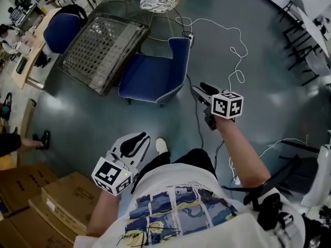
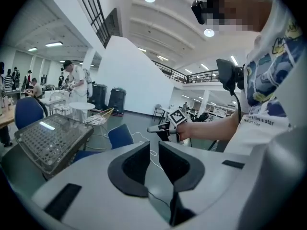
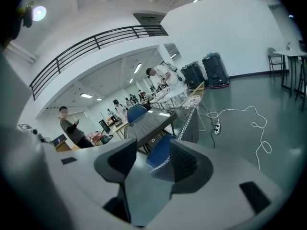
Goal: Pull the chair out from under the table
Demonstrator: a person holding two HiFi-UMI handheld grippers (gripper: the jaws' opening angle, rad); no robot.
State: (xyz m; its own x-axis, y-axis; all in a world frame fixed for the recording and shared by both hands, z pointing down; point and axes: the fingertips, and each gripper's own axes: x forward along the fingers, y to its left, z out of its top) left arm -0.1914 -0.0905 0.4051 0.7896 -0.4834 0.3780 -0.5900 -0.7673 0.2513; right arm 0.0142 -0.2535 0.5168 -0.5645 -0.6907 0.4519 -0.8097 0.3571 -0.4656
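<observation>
A blue chair with white piping stands at the right side of the glass-topped table, its backrest turned towards me. Only the seat's far edge lies at the tabletop; most of the seat is in the open. My right gripper hovers just right of the backrest, apart from it, open and empty. In the right gripper view the chair and the table show beyond the jaws. My left gripper hangs low near my legs, well short of the chair, with a narrow gap and nothing in it.
A white cable loops over the floor right of the chair, from a power strip. Another blue chair stands at the table's far side. Cardboard boxes sit at the lower left. A wire chair stands behind.
</observation>
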